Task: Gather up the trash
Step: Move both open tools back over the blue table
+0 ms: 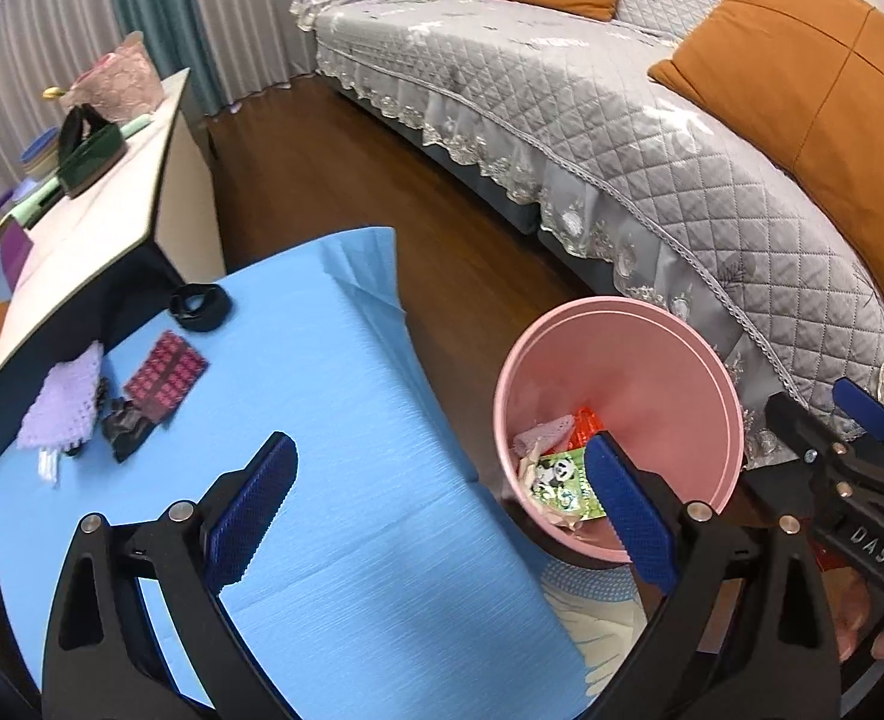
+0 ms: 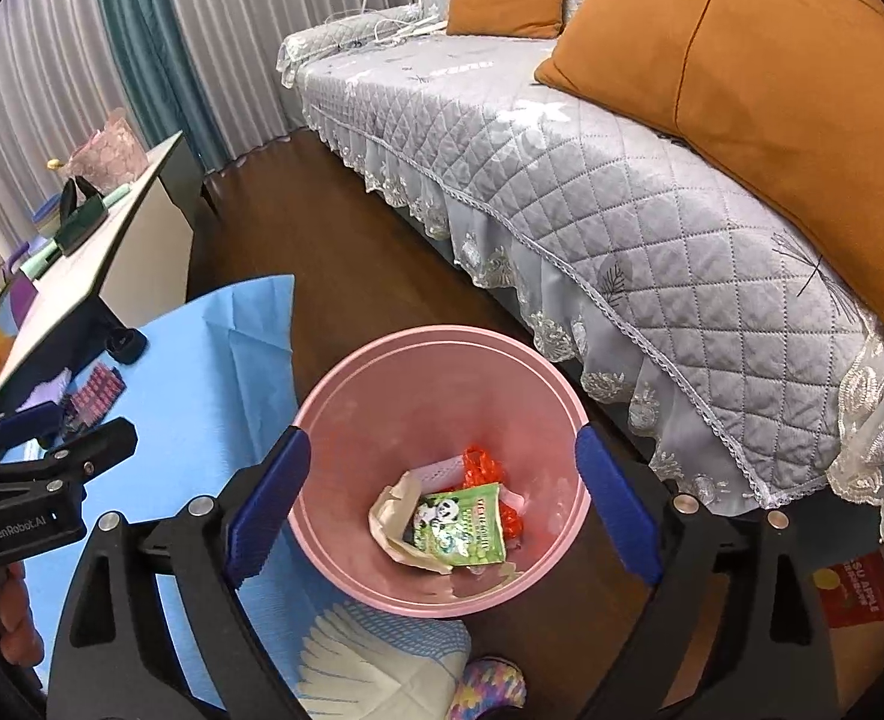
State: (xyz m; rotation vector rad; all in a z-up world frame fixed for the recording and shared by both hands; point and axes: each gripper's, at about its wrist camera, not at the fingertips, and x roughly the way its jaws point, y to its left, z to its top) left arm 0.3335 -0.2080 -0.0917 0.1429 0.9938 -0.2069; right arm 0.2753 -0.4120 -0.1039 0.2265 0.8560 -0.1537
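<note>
A pink bin (image 2: 381, 354) stands on the floor beside the blue-covered table (image 1: 351, 420). At its bottom lie a green panda wrapper (image 2: 460, 522), orange netting (image 2: 484, 462) and a beige scrap (image 2: 387, 510). My right gripper (image 2: 442, 450) hangs open right above the bin, nothing between its fingers. My left gripper (image 1: 442, 462) is open and empty too, spanning the table edge and the bin (image 1: 682, 360). On the table's far left lie a red patterned wrapper (image 1: 165, 375), a purple lace piece (image 1: 60, 402), a crumpled black wrapper (image 1: 123, 429) and a black ring (image 1: 200, 306).
A grey quilted sofa (image 1: 592, 120) with orange cushions (image 2: 742, 60) runs along the right behind the bin. A white side table (image 1: 111, 210) with clutter stands at the left. A red box (image 2: 850, 594) and a slipper (image 2: 490, 684) lie on the dark wooden floor.
</note>
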